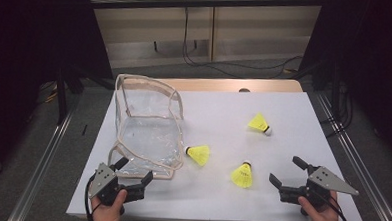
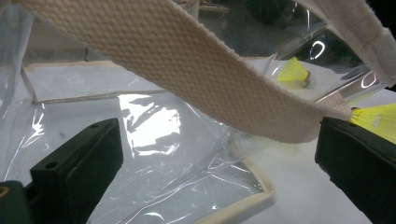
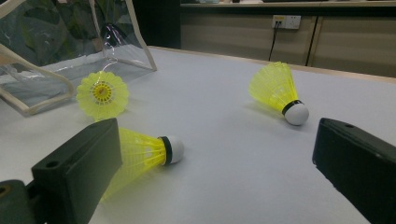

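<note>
- L gripper: fingers spread wide, nothing between the pads. Sits at near-left edge of the white tabletop, held by the person's left hand.
- Just ahead of L fingers: near corner of the clear bag, cream trim. In the left gripper view the bag's cream strap crosses above and between the fingers; can't tell if it touches the right-hand one.
- R gripper: fingers also wide apart, empty. Near-right of tabletop, in the person's right hand.
- Nearest shuttlecock: just left of R fingers, on its side. In the right gripper view it lies partly behind the left-hand finger, white cork toward the gap, not touching either pad as far as I can tell.
- Middle shuttlecock: farther out, ahead-left of R fingers, lying just beside the bag's open front, cork end toward the bag. Right gripper view shows its skirt facing the cam.
- Far shuttlecock: well ahead of R fingers, roughly straight out from the gap, on its side, cork to the right; also seen at. Well apart from the other two.
- All three shuttlecocks outside the bag, on bare tabletop.
</note>
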`<control>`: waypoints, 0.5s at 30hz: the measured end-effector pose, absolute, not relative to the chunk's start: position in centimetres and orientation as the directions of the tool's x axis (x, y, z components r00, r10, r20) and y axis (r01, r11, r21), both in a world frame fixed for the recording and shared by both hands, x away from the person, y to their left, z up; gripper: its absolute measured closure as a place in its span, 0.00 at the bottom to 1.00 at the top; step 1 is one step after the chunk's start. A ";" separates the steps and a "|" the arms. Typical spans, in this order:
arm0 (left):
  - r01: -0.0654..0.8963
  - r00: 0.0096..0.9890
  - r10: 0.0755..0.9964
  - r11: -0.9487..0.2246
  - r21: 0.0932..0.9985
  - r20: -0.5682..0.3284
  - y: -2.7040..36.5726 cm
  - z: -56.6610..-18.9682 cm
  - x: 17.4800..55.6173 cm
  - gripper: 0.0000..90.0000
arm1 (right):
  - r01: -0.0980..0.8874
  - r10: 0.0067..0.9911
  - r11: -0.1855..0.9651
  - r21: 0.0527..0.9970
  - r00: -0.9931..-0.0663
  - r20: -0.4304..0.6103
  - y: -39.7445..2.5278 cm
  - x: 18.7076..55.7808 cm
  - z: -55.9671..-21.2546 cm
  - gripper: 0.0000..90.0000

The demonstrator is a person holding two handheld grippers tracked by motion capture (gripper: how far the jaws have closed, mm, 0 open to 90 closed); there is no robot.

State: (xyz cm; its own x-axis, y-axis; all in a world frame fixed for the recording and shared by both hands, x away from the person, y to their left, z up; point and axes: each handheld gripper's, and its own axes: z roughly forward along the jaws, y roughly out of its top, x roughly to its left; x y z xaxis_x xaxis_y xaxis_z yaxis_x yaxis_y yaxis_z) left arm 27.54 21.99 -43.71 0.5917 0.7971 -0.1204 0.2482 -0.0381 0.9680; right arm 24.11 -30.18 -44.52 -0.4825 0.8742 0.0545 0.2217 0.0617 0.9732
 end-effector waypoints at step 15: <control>0.250 0.608 0.784 -0.045 0.967 -0.121 21.6 -43.7 27.4 0.01 | 0.220 0.869 0.066 0.973 -0.492 0.052 -30.2 24.1 -44.5 0.02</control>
State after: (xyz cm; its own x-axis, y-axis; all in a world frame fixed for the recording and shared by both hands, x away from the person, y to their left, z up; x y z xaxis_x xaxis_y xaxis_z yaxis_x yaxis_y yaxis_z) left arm 27.37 21.56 -43.66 0.6085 0.7843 -0.1211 0.2500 -0.0446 0.9672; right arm 24.10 -30.24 -44.50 -0.4916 0.8693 0.0521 0.2196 0.0659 0.9734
